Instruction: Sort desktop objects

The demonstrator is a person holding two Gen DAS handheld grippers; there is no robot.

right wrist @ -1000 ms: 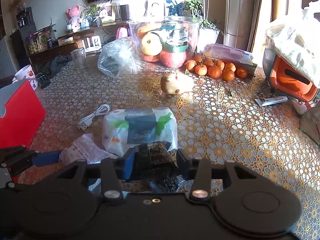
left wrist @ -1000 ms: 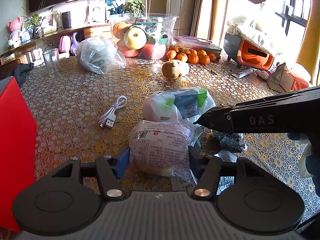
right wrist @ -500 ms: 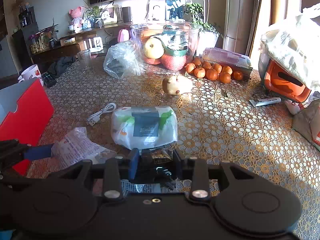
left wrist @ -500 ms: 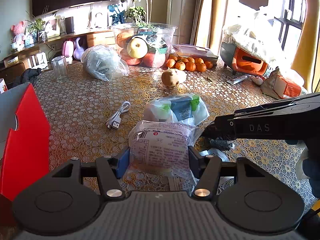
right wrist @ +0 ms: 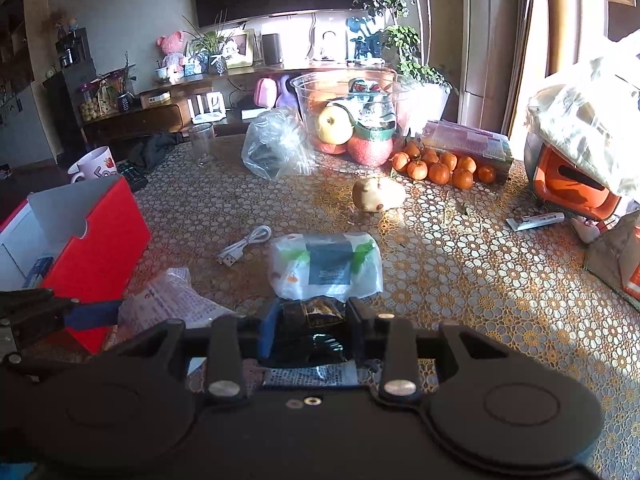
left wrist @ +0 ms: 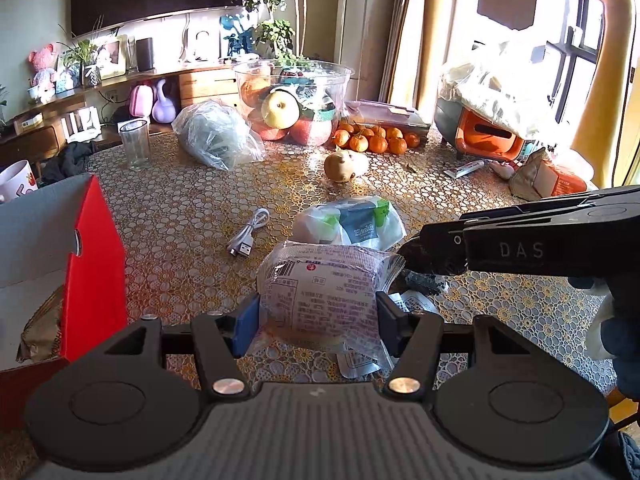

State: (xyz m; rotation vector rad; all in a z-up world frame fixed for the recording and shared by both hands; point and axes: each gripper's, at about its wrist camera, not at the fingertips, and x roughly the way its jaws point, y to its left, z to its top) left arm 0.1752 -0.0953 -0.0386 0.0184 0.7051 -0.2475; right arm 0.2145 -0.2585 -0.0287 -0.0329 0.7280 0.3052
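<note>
The fingers (left wrist: pixel 245 322) of the left gripper (left wrist: pixel 316 320) were seen closed against both sides of a clear snack packet (left wrist: pixel 320 292) printed with purple text, which was held just above the lace-patterned table (left wrist: pixel 180 216). The right gripper (right wrist: pixel 312 320) was likewise clamped, its blue-padded fingers (right wrist: pixel 269 326) pressed onto a small dark packet (right wrist: pixel 314 312) held low over the table.

After the table, the largest thing noted was the open red box (left wrist: pixel 90 264) at the left edge, with something brown lying inside it. A clear fruit bowl (left wrist: pixel 294 100) was seen at the far side, with a crumpled clear plastic bag (left wrist: pixel 218 136) beside it and a cluster of oranges (left wrist: pixel 376 140) to its right. A white tissue pack (right wrist: pixel 324 266) with a dark label lay just beyond both grippers. A white USB cable (left wrist: pixel 248 232) was found left of the pack, apart from it.
</note>
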